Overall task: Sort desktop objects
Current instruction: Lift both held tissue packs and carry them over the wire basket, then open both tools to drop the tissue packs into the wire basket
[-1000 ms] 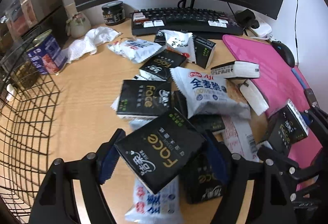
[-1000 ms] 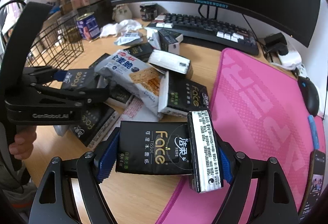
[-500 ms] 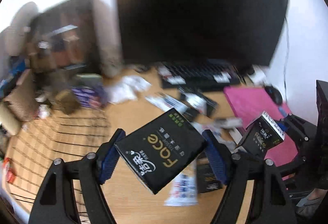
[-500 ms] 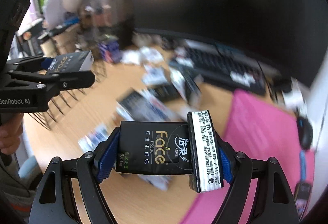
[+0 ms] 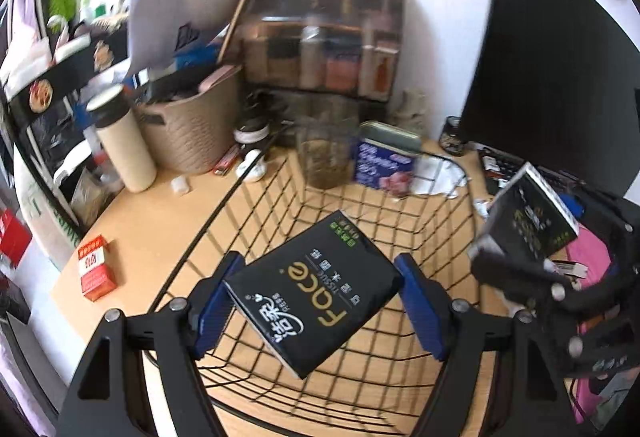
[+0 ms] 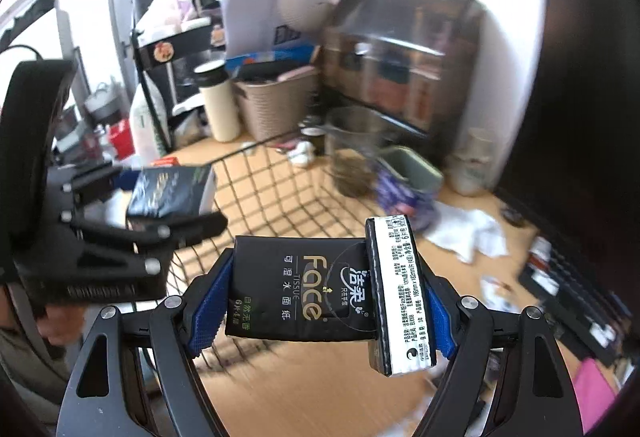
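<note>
My left gripper (image 5: 316, 307) is shut on a black "Face" tissue pack (image 5: 316, 293), held tilted above the black wire basket (image 5: 256, 197). My right gripper (image 6: 320, 301) is shut on another black tissue pack (image 6: 304, 295), its white barcoded side (image 6: 400, 293) toward the right pad. It hangs near the basket (image 6: 272, 185), over the wooden desk. In the left wrist view the right gripper (image 5: 532, 237) shows at the right edge with its pack (image 5: 528, 221). In the right wrist view the left gripper (image 6: 160, 213) with its pack (image 6: 168, 191) shows at the left.
Behind the basket stand a blue-labelled tin (image 5: 382, 167), a glass jar (image 5: 324, 153), a beige woven bin (image 5: 192, 133) and a cream flask (image 5: 124, 145). A red box (image 5: 94, 269) lies on the desk's left corner. Crumpled tissue (image 6: 468, 233), keyboard (image 6: 576, 297) and monitor (image 5: 552, 77) lie right.
Both grippers have risen and swung left, from the pile of packs by the keyboard to the wire basket. Each still grips its tissue pack.
</note>
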### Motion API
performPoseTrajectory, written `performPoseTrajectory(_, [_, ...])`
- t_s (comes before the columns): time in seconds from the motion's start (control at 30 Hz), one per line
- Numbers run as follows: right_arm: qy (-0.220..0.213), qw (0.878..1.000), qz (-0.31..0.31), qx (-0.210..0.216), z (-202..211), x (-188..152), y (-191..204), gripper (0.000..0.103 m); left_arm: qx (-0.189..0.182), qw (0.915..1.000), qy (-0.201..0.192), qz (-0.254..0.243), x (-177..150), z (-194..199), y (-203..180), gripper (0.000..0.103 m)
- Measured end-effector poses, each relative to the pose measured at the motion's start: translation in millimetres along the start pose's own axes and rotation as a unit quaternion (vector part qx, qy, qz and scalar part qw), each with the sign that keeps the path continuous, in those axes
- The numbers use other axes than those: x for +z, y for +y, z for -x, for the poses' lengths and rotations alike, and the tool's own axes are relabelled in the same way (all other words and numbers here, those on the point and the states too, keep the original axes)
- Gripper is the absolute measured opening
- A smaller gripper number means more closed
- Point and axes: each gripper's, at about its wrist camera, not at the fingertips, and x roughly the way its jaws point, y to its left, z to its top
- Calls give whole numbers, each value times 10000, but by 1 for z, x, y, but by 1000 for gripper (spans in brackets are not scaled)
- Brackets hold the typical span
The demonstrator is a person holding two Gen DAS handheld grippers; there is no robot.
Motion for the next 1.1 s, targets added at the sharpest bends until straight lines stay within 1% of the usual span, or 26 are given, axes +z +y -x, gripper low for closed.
performPoseTrajectory(0.1, [32, 9997, -224, -3, -17, 4, 0, 82, -77, 9999, -40, 95, -4, -6, 13, 81])
performPoseTrajectory(0.2, [94, 9986, -510, 142, -24, 4, -5, 84, -221, 9995, -104, 191, -6, -3, 18, 83])
performPoseTrajectory(0.23, [81, 9985, -515, 141, -24, 5, -6, 85, -189, 9996, -124, 187, -6, -2, 17, 83])
performPoseTrajectory(0.3, [62, 9991, -419, -26, -24, 6, -4, 85, -83, 9997, -155, 175, -6, -2, 15, 83])
performPoseTrajectory(0.37, [78, 9993, -337, -117, -21, 4, -5, 86, -127, 9996, -135, 200, -5, -4, 12, 83])
performPoseTrajectory(0.5, [132, 9993, -339, -61, -16, -4, -9, 86, -281, 9993, -71, 224, -5, -5, 1, 84])
performPoseTrajectory(0.57, [136, 9992, -361, -121, -9, -10, -15, 86, -369, 9992, -105, 138, -5, -2, -10, 84])
performPoseTrajectory(0.67, [79, 9987, -447, -252, 12, -23, -31, 86, -522, 9985, -186, -50, -2, 6, -32, 84])
performPoseTrajectory(0.8, [12, 9960, -656, -603, 50, -51, -60, 86, -741, 9964, -248, -326, 1, 12, -71, 88])
performPoseTrajectory(0.9, [2, 9925, -836, -892, 76, -80, -81, 86, -988, 9921, -166, -761, 0, 12, -112, 88])
performPoseTrajectory(0.97, [44, 9902, -957, -1021, 88, -96, -92, 86, -1043, 9877, -207, -1143, -3, 15, -140, 88])
performPoseTrajectory(1.03, [103, 9878, -1084, -1114, 98, -114, -103, 86, -1026, 9859, -264, -1297, -7, 17, -158, 88])
performPoseTrajectory(1.1, [153, 9856, -1201, -1177, 106, -130, -113, 86, -1145, 9836, -187, -1385, -11, 16, -172, 88])
